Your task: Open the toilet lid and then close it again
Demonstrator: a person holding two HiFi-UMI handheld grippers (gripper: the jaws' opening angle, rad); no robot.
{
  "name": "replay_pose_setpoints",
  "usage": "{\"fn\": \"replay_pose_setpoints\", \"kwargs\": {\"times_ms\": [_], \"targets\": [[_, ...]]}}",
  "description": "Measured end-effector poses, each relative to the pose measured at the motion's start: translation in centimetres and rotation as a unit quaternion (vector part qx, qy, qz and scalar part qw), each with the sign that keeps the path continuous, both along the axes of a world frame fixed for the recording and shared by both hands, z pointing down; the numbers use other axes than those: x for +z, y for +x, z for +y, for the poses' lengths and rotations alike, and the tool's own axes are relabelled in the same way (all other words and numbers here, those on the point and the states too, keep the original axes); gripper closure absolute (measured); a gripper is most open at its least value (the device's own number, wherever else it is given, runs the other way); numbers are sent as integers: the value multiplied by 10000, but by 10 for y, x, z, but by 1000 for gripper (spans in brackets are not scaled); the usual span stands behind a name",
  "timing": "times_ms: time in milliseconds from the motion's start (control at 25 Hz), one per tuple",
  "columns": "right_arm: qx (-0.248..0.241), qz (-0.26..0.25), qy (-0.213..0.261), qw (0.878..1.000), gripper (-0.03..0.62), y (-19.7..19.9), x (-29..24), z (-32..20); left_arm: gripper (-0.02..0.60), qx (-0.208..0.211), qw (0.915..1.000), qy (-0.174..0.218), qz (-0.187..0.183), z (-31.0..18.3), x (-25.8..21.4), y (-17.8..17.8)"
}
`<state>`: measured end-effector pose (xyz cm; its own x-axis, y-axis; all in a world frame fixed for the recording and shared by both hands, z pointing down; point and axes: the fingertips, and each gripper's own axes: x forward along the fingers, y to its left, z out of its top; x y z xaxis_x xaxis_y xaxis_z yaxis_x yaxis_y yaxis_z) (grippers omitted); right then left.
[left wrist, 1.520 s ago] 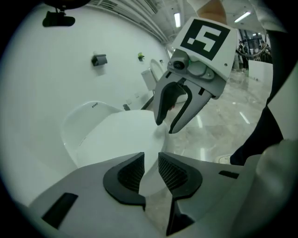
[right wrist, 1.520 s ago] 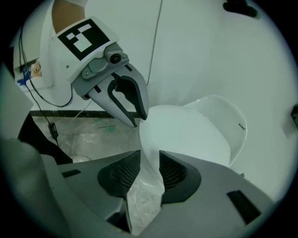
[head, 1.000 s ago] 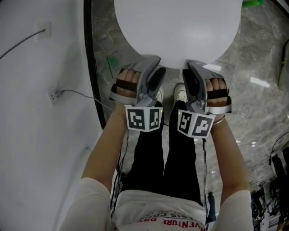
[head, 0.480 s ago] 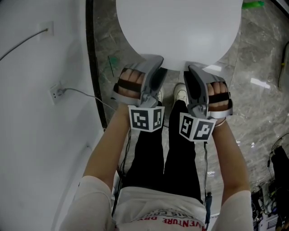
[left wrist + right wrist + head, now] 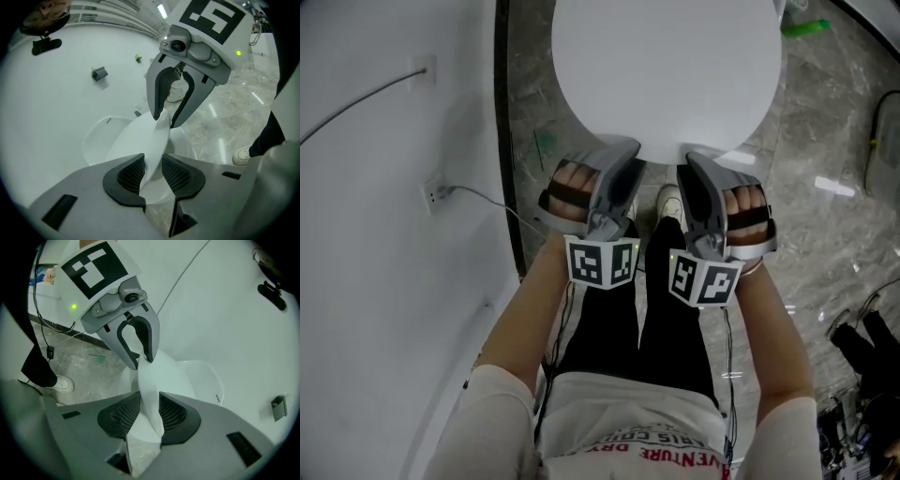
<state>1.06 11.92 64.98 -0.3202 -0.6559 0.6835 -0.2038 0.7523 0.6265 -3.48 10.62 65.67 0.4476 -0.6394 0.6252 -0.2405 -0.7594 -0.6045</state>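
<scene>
The white toilet lid (image 5: pixel 666 66) fills the top of the head view, and both grippers hold its front edge. My left gripper (image 5: pixel 623 152) grips the edge's left part. In the left gripper view the lid's rim (image 5: pixel 140 140) runs between its closing jaws (image 5: pixel 152 171), and the pads press on it. My right gripper (image 5: pixel 694 161) is a little to the right, shut on the same rim (image 5: pixel 157 376) between its pads (image 5: pixel 149 411). The lid is tilted up off the bowl (image 5: pixel 96 138). Each gripper view shows the other gripper clamped further along the edge.
A white wall runs down the left with a socket (image 5: pixel 436 194) and a cable. Grey marble floor (image 5: pixel 825 187) surrounds the toilet. The person's dark-trousered legs and a white shoe (image 5: pixel 672 199) stand just in front of the bowl. Loose cables lie at the lower right.
Both grippers have risen together, lifting the lid's front edge. In the head view the lid now looks shorter and narrower.
</scene>
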Motion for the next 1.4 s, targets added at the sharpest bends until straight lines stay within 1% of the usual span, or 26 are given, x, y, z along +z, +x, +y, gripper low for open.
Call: {"fn": "replay_pose_setpoints", "kwargs": {"times_ms": [80, 240, 320, 480, 640, 920, 1000, 1120, 1280, 1400], "targets": [[25, -2, -21, 10000, 496, -1, -20, -5, 463, -16, 9999, 7, 116, -5, -20, -1], [-17, 45, 48, 10000, 497, -1, -56, -17, 479, 50, 9998, 107, 144, -18, -59, 0], [-14, 92, 53, 9999, 510, -1, -74, -23, 488, 52, 9997, 166, 164, -25, -78, 1], [58, 185, -27, 9998, 529, 0, -107, -34, 501, 73, 9993, 333, 140, -35, -114, 4], [39, 174, -194, 9997, 538, 1, -134, -46, 508, 136, 9993, 323, 94, -47, -142, 6], [42, 78, -126, 9999, 550, 16, -192, -93, 523, 70, 9991, 420, 15, -92, -201, 21], [68, 35, -99, 9999, 551, 14, -203, -105, 524, 42, 9990, 456, 7, -105, -213, 18], [-36, 54, -47, 10000, 554, 9, -216, -119, 526, 20, 9989, 462, 5, -119, -226, 14], [-48, -61, 22, 10000, 556, 12, -233, -142, 529, 115, 9988, 468, -23, -140, -244, 18], [-14, -31, 92, 10000, 559, 14, -249, -165, 531, 192, 9984, 532, 31, -162, -261, 20]]}}
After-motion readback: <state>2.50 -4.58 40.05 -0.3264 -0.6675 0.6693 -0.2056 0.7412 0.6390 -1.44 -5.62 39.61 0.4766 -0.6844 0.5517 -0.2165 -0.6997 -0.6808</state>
